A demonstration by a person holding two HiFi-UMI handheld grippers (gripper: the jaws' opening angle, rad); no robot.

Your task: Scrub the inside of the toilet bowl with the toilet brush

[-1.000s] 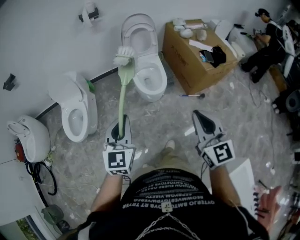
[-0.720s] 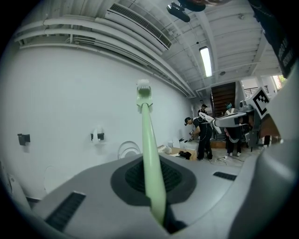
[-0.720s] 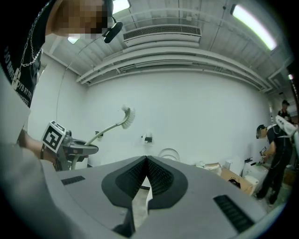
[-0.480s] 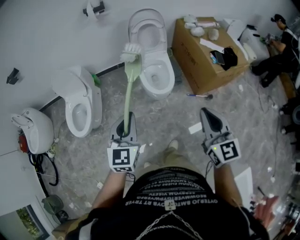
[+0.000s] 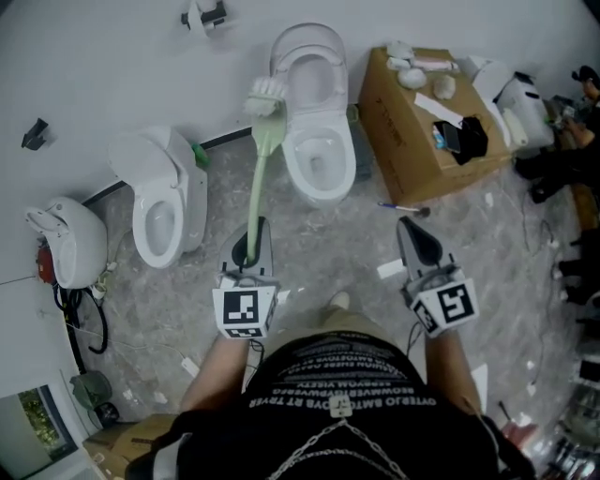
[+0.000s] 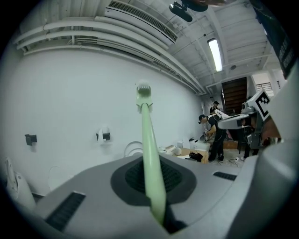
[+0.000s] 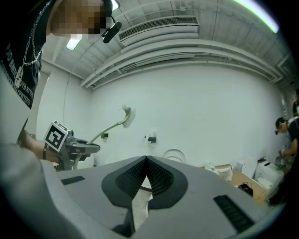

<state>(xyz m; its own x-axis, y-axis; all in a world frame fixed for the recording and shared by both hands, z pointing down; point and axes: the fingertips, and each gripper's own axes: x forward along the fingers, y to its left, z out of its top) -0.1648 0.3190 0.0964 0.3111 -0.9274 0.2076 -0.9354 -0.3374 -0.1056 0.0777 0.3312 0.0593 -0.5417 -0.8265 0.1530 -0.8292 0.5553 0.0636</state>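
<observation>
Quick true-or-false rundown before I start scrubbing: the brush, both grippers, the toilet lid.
1. The left gripper grips the toilet brush by its handle. True.
2. The brush head is inside the toilet bowl. False: it is up in the air, left of the bowl.
3. The right gripper holds a rag. False: its jaws are together on nothing.
4. The toilet lid is raised. True.

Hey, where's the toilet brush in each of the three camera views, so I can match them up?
Head view: brush left of centre, rising from the left gripper to beside the middle toilet.
Left gripper view: brush runs up the centre from between the jaws.
Right gripper view: brush at upper left, against the white wall.
Shared landmark: the wall fixture.
</observation>
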